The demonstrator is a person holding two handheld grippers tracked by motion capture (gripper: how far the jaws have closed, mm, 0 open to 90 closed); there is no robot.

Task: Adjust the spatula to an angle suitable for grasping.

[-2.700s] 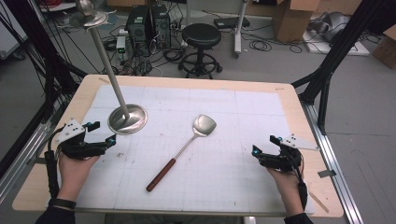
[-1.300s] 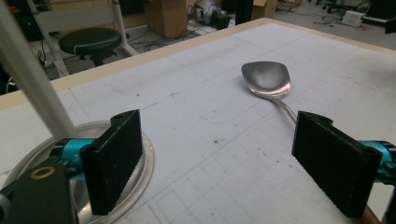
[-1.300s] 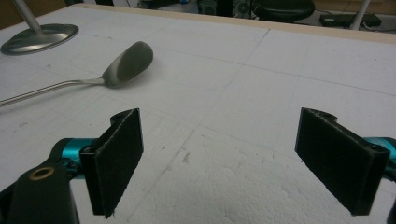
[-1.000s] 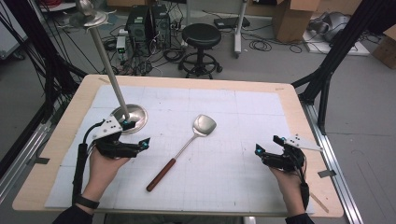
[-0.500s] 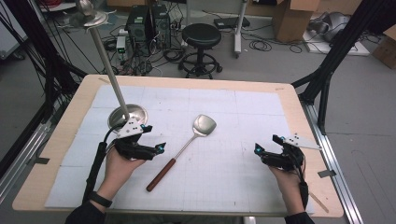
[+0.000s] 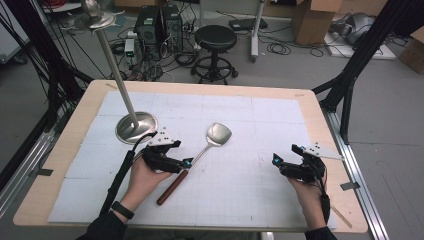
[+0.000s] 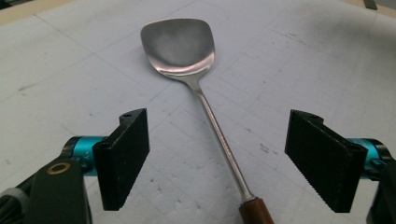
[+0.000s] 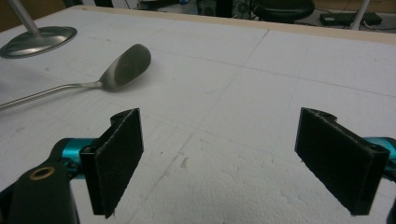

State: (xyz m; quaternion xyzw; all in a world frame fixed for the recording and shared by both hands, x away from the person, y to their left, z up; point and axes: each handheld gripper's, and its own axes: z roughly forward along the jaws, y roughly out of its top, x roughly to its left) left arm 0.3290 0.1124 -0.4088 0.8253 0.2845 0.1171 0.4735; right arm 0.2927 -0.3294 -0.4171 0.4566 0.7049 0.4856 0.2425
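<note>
**A:** Where is the spatula?

**B:** The metal spatula (image 6: pixel 210 142) lies flat on the white foam sheet (image 6: pixel 250 185) that covers the bench (image 6: pixel 320 125). Its bowl sits near the middle of the sheet, and its wooden handle (image 6: pixel 172 187) runs from there toward the person's side. Every place below is given from that spatula.

**A:** And the left gripper?

**B:** The left gripper (image 6: pixel 186 162) sits just beside the spatula, where the steel shaft meets the handle. In the left gripper view its two black fingers (image 7: pixel 125 156) stand wide apart on either side of the shaft (image 7: pixel 219 135), with a gap on each side — no pad touches it. The fingers have just been closing a little, with the shaft between them, and they grip nothing.

**A:** The right gripper?

**B:** The right gripper (image 6: pixel 275 161) rests well apart from the spatula, on the far side from the left hand. Its fingers (image 8: pixel 116 161) are also spread wide, with bare foam between them. The spatula's bowl (image 8: pixel 126 60) shows far off in that view.

**A:** Anything else nearby?

**B:** A steel stand with a round base (image 6: pixel 136 126) and a tall leaning pole (image 6: pixel 112 70) stands near the spatula — beyond the left gripper.
</note>
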